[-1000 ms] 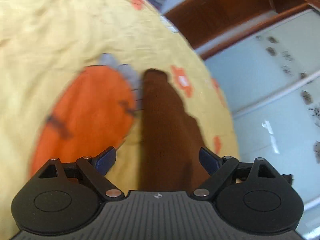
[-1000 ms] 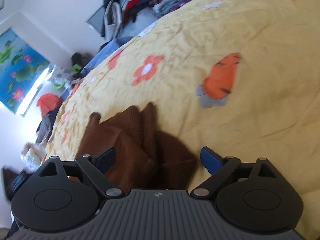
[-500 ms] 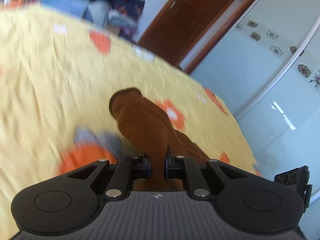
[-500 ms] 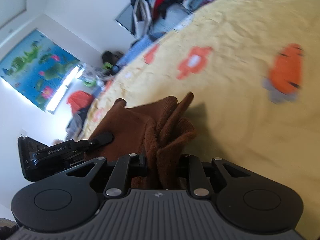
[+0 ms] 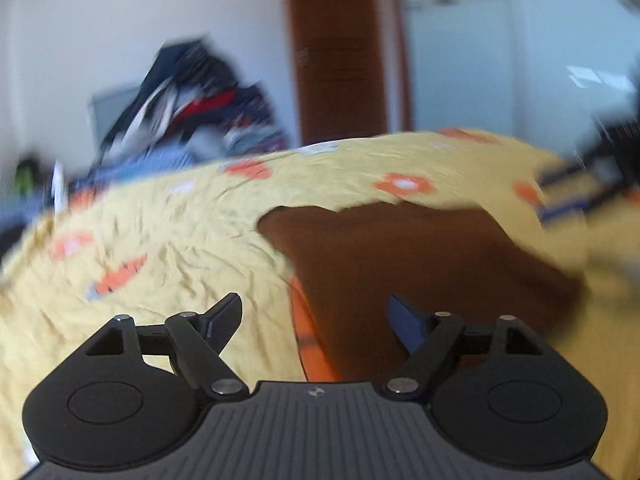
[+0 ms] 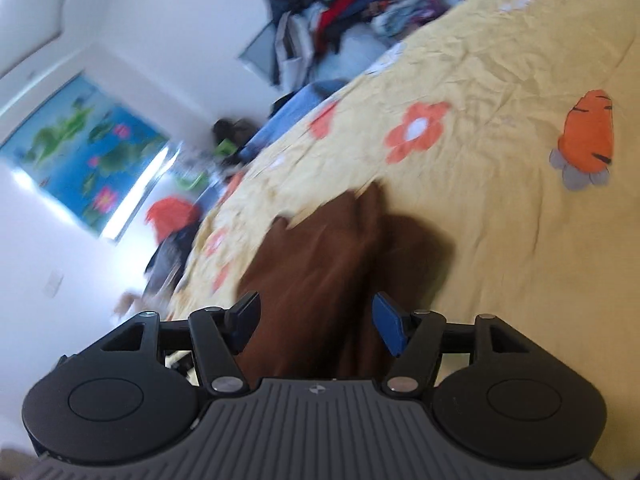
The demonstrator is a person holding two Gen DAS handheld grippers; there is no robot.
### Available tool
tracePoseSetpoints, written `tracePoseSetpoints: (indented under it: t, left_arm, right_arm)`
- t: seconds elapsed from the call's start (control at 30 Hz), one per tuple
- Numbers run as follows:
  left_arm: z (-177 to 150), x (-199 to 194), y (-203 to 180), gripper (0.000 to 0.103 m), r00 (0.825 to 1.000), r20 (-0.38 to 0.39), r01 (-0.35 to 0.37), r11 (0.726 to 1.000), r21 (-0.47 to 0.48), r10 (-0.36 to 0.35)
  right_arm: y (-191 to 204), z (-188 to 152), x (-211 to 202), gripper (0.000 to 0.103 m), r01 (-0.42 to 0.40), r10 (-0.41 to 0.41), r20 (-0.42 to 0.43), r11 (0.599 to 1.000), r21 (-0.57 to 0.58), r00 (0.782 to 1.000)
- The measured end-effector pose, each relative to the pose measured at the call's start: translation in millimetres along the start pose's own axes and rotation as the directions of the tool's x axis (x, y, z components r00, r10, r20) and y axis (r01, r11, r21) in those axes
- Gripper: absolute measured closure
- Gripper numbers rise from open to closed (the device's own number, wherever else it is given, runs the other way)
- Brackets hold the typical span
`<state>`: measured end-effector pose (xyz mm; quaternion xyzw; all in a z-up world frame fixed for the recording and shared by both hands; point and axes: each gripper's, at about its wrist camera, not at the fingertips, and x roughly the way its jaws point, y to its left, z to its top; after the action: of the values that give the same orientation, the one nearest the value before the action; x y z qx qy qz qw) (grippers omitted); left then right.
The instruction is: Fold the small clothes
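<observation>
In the left wrist view a heap of dark, red and white clothes fills the upper left of the frame, beyond the far edge of the bed, blurred by motion. A brown wooden door stands at upper centre, with pale glossy wardrobe panels to its right. In the right wrist view a blue picture with green leaves and pink flowers hangs on the white wall at the left, and an orange-red bundle lies below it at the bedside.

The bed is covered by a yellow sheet, creased all over and printed with orange flowers and an orange carrot-like figure with a grey base.

The brown knit garment lies on the sheet at centre right of the left view, soft, matte and gathered into folds; in the right view it runs from lower centre up to mid-frame.

The left gripper has just been opening: its dark fingers stand wide apart, the garment's near edge lying between them, nearer the right one, with no pad pressing on it. The right gripper has also just been opening; its blue-padded fingers stand apart with the garment between them, not pinched.
</observation>
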<state>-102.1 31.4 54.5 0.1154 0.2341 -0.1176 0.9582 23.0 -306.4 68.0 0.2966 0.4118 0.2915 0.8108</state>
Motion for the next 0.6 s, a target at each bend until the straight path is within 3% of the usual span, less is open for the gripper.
tracePoseSetpoints:
  t: [0.1,0.23,0.33,0.4,0.43,0.5,0.6]
  left_arm:
    - [-11.7,-5.5,-23.1,0.023,0.999,-0.049,0.013,0.997,0.082,-0.009]
    - [-14.2,17.2,-28.9,0.023,0.991,-0.134,-0.008,0.999,0.052,0.015]
    - [-14.2,26.9,-30.7,0.031,0.990,-0.142,-0.017,0.999,0.031,0.021]
    - [-14.6,28.8,-31.4,0.041,0.991,-0.135,-0.006,1.000,0.011,0.007]
    - [-14.1,29.9,-31.9,0.041,0.990,-0.139,-0.002,1.000,0.003,0.003]
    - [-15.9,31.7,-35.0,0.041,0.991,-0.134,-0.007,1.000,-0.001,0.007]
    - [-17.7,32.3,-35.5,0.041,0.992,-0.129,-0.010,1.000,-0.008,0.009]
  right_arm:
    - [40.9,-20.7,-5.8,0.039,0.020,-0.035,-0.069,0.979,-0.203,0.997]
    - [77.8,-39.1,21.3,0.049,0.038,-0.113,-0.160,0.912,-0.409,0.981]
    - [80.9,-41.6,45.9,0.057,0.059,-0.162,-0.208,0.902,-0.427,0.965]
    - [81.3,-43.6,53.1,0.073,0.056,-0.163,-0.227,0.908,-0.415,0.960]
    - [81.1,-43.9,56.9,0.083,0.058,-0.169,-0.241,0.910,-0.410,0.956]
    - [78.1,-46.0,59.3,0.084,0.100,-0.218,-0.239,0.900,-0.423,0.946]
    - [72.4,-44.0,53.7,0.083,0.109,-0.216,-0.243,0.915,-0.388,0.946]
